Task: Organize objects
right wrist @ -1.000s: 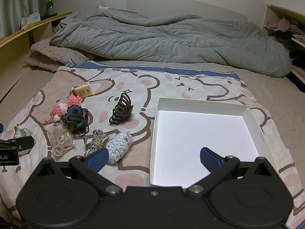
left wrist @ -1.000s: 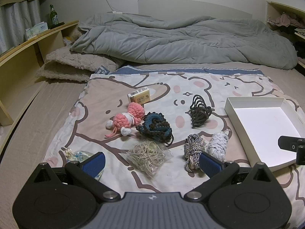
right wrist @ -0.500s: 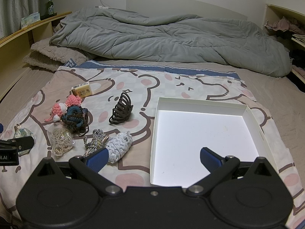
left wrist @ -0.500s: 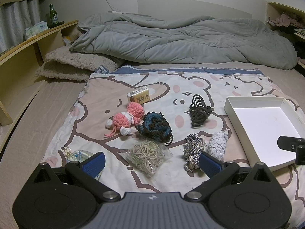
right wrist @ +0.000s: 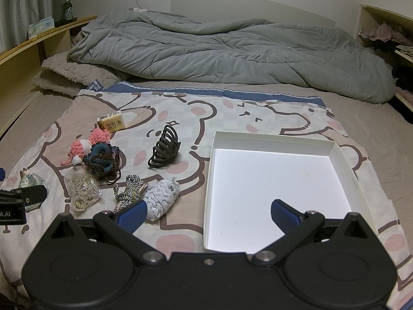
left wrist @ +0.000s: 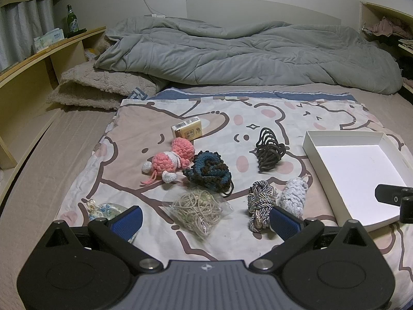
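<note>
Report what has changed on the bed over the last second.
Nothing visibly changed. Left gripper and right gripper hang open and empty; the white tray holds nothing, and the black hair claw and the other items lie where they were.

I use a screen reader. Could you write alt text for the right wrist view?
The open right gripper hovers over an empty white tray on a bear-print sheet. Left of the tray lie a black hair claw, yarn bundles and a small yellow box; a grey duvet lies behind.
</note>
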